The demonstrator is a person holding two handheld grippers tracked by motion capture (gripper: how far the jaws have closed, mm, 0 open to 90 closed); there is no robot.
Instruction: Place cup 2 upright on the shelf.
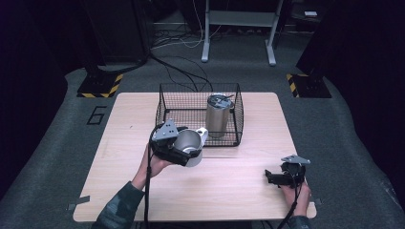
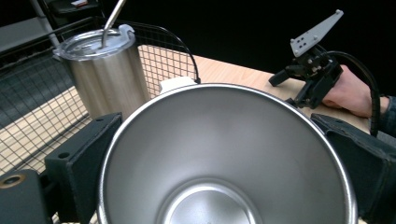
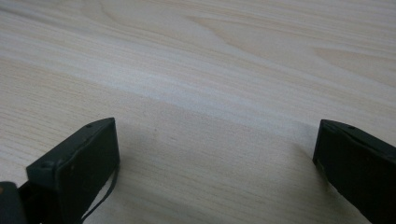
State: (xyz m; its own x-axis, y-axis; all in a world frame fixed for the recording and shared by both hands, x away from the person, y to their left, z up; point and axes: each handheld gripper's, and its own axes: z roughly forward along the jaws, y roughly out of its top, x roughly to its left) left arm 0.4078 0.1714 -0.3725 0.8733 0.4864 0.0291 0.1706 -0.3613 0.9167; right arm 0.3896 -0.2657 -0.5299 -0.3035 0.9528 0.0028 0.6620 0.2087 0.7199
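- The steel mug [image 1: 188, 145] sits left of centre in the high view, lifted off the table and tipped so its open mouth faces the person, just in front of the near wall of the wire basket [image 1: 165, 102].
- The left gripper [image 1: 184, 152] holds it, one black jaw on each side of the body; in the left gripper view the shiny bowl of the mug [image 2: 224, 158] spreads across the lower frame, with a jaw pressed to it at lower left and another at right.
- A white handle [image 1: 203, 132] juts from the mug's far side, toward the basket.
- It is likely light when empty, rigid and hard to dent. The polished wall looks slick, so a squeeze across the body could slip or let it swivel; a grip low on the wall or by the handle seems safer.
- Inside the basket stands a lidded steel tumbler [image 1: 218, 116] with a straw, upright, right of the mug and apart from it.
- The right gripper [image 1: 270, 177] lies at the lower right of the high view, resting on the wooden table [image 1: 239, 191]; its jaws stand wide apart with bare wood between them, holding nothing.
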